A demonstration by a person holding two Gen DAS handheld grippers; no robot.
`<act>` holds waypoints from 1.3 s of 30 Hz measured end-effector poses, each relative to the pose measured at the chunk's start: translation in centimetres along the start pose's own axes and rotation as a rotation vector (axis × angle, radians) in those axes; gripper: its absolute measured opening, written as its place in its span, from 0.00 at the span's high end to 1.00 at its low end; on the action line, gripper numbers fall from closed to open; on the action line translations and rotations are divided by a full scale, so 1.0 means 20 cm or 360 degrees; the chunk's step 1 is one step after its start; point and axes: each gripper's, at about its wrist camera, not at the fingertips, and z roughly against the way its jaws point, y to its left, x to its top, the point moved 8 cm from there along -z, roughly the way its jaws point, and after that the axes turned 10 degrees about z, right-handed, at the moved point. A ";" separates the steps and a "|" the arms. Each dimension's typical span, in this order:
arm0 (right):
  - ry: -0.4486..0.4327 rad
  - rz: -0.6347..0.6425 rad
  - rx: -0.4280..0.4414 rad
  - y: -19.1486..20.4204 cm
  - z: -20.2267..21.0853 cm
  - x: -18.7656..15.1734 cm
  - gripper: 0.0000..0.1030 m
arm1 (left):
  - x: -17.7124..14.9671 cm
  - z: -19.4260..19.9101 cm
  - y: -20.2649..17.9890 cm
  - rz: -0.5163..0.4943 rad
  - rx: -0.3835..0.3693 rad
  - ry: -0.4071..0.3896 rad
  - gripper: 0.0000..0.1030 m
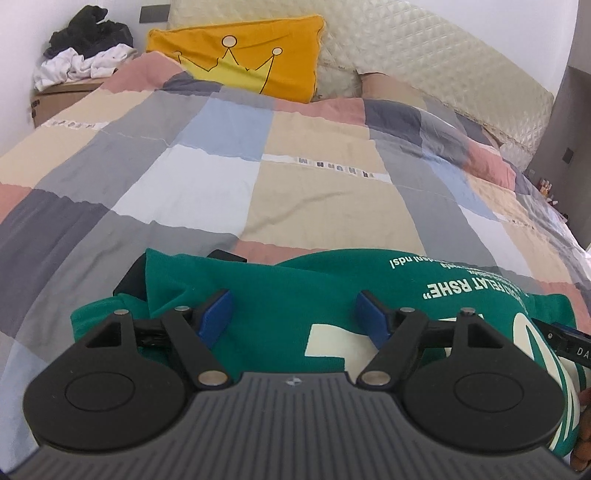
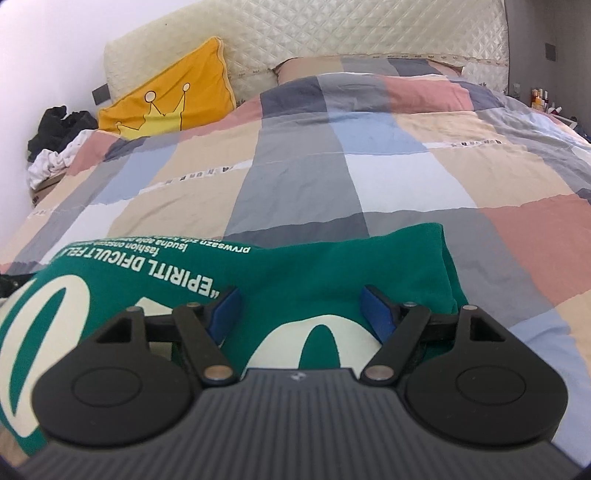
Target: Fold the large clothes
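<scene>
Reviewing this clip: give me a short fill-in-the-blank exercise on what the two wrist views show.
1. The green printed garment lies on a patchwork ____.
2. The yellow cushion bears a drawn ____.
3. The left gripper and right gripper both have their blue-padded jaws ____.
4. The garment's lettering is ____ in colour.

Missing words: duvet; crown; open; cream

This is a bedroom in a home. A wide bed (image 2: pixel 406 177) fills both views, covered by a patchwork quilt (image 1: pixel 207 184) of grey, beige, pink and blue blocks, with a cream quilted headboard (image 2: pixel 332 29) at its far edge. A yellow cushion (image 1: pixel 240 55) printed with a crown leans at the head, and a heap of loose clothes (image 1: pixel 81 51) lies on a cardboard box (image 1: pixel 55 99) by the far left corner.
</scene>
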 end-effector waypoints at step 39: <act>-0.0097 -0.0840 0.0482 0.19 0.70 -0.21 0.00 | -0.49 0.88 -0.06 0.0423 -0.0137 -0.0074 0.01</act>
